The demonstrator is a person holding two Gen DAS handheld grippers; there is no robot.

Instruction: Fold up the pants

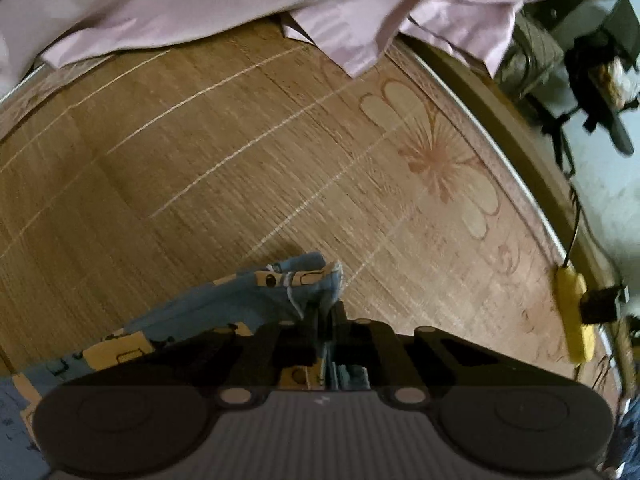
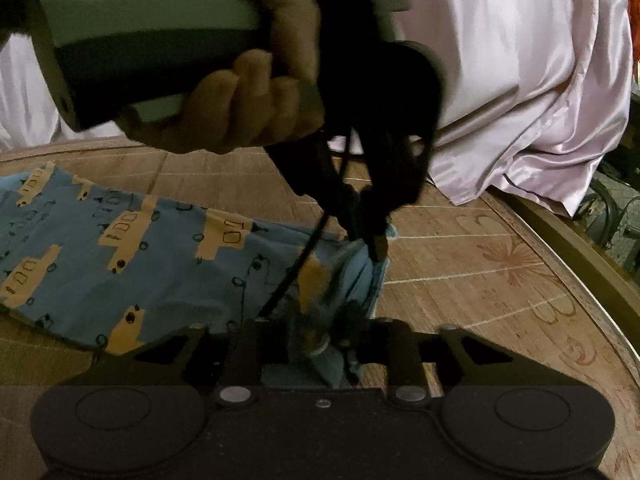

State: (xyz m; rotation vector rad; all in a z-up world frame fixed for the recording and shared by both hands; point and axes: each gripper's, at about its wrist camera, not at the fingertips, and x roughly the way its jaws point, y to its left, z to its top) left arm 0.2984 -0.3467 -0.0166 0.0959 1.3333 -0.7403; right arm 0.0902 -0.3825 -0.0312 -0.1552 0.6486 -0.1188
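Two pairs of tongs, both pinching one end of the same garment. Item: pants (image 2: 120,256), small, blue with a yellow vehicle print, lying partly flat on a woven mat (image 1: 240,152) with a flower pattern; the rest trails away to the left in the right wrist view. Left tongs (image 1: 326,320): pressed together on a bunched hem or waist edge, cloth gathered between the fingers. Right tongs (image 2: 328,344): likewise clamped on a wad of blue cloth close beside the other grip. A person's hand (image 2: 240,92) holds the left tool's handle above the cloth. Also present: pale pink sheet (image 1: 200,4) hanging at the far edge, yellow object (image 1: 572,312) at the mat's border.

Step in hand, as judged: carrying the gripped end over for a fold. To do it well, both grips want to part sideways so the edge stretches straight, then travel level and together, laying the edge square on the far end without dragging the lower layer.
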